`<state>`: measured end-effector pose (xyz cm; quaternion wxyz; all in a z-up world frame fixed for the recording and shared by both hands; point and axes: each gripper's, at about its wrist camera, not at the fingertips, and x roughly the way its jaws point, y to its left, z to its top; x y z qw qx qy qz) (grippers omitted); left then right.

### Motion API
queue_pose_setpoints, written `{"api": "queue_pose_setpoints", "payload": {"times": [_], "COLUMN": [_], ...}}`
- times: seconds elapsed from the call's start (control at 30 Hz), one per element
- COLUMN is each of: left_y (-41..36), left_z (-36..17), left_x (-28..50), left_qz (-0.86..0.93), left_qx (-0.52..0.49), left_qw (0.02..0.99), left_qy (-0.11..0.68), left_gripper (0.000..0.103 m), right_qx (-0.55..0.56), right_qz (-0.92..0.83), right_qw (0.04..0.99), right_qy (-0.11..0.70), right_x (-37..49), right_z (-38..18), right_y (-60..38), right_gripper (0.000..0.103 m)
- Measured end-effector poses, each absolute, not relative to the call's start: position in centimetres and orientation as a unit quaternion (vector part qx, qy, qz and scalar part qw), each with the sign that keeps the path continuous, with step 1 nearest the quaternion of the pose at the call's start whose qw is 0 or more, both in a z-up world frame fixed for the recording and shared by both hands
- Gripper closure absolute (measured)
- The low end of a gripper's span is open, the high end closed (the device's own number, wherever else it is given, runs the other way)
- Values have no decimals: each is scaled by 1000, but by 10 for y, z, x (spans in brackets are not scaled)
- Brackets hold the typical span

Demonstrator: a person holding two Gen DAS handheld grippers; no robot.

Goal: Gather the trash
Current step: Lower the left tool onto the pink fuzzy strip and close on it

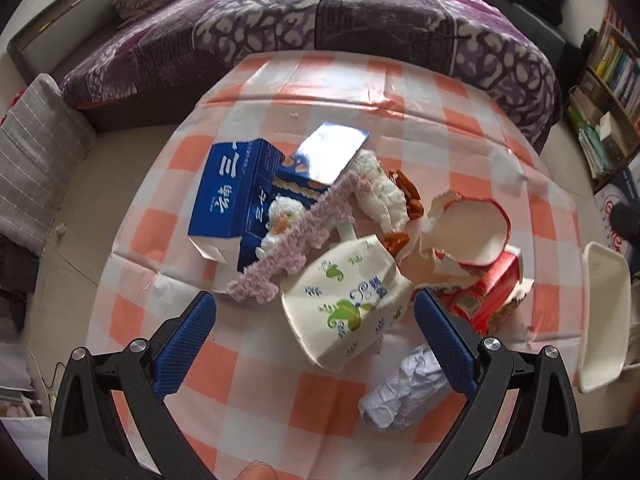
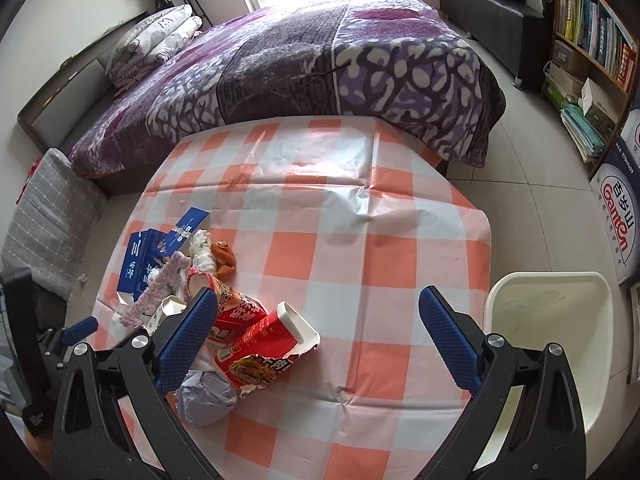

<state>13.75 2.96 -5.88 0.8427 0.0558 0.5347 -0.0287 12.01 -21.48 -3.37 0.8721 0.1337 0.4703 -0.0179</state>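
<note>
A heap of trash lies on the checked table (image 1: 256, 380): a blue carton (image 1: 228, 196), a white tissue pack with green print (image 1: 348, 300), a torn red noodle cup (image 1: 468, 232), a crumpled paper ball (image 1: 404, 392), a purple strip (image 1: 296, 236) and brown wrappers (image 1: 408, 196). My left gripper (image 1: 314, 340) is open and empty, its fingers either side of the tissue pack, just short of it. My right gripper (image 2: 318, 336) is open and empty over the table, right of the red cups (image 2: 256, 336) and the paper ball (image 2: 208, 396). The left gripper's blue fingertip (image 2: 80, 328) shows at the right wrist view's left edge.
A white bin (image 2: 548, 344) stands off the table's right edge; it also shows in the left wrist view (image 1: 604, 312). A bed with a purple quilt (image 2: 320, 68) is behind the table. A bookshelf (image 2: 592, 44) and a cardboard box (image 2: 620, 208) are at the right. A grey cushion (image 2: 52, 216) sits at the left.
</note>
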Motion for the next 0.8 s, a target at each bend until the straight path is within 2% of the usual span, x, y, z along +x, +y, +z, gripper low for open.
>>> {"api": "queue_pose_setpoints", "payload": {"times": [0.07,0.13,0.37,0.47,0.53,0.57,0.63,0.7,0.73,0.8], "left_y": [38,41,35,35,39,41,46,51,54,62], "left_z": [-55,-56,-98,-114,-118,-116,-106,-92,-83,-66], "left_x": [149,166,196,202,203,201,198,192,190,184], "left_qz": [-28,-22,-9,2,0,-4,-26,-49,-58,-72], "left_qx": [32,27,41,59,56,51,26,-2,-15,-44], "left_qw": [846,845,822,812,809,810,815,821,826,835], "left_qy": [531,533,567,580,585,584,578,568,560,545], "left_gripper": [7,19,40,52,65,66,76,80,90,90], "right_qx": [136,136,115,101,76,61,25,-8,-26,-57], "right_qz": [-11,-8,-4,31,59,74,107,134,147,158], "right_qw": [868,865,867,874,879,880,876,872,869,864], "right_qy": [478,483,485,475,466,466,469,470,472,474], "right_x": [124,128,135,139,141,142,145,145,144,144], "right_z": [-37,-41,-47,-44,-41,-42,-45,-49,-52,-59], "right_y": [-212,-211,-205,-197,-185,-178,-161,-146,-139,-127], "right_gripper": [7,7,7,7,7,7,7,7,7,7]}}
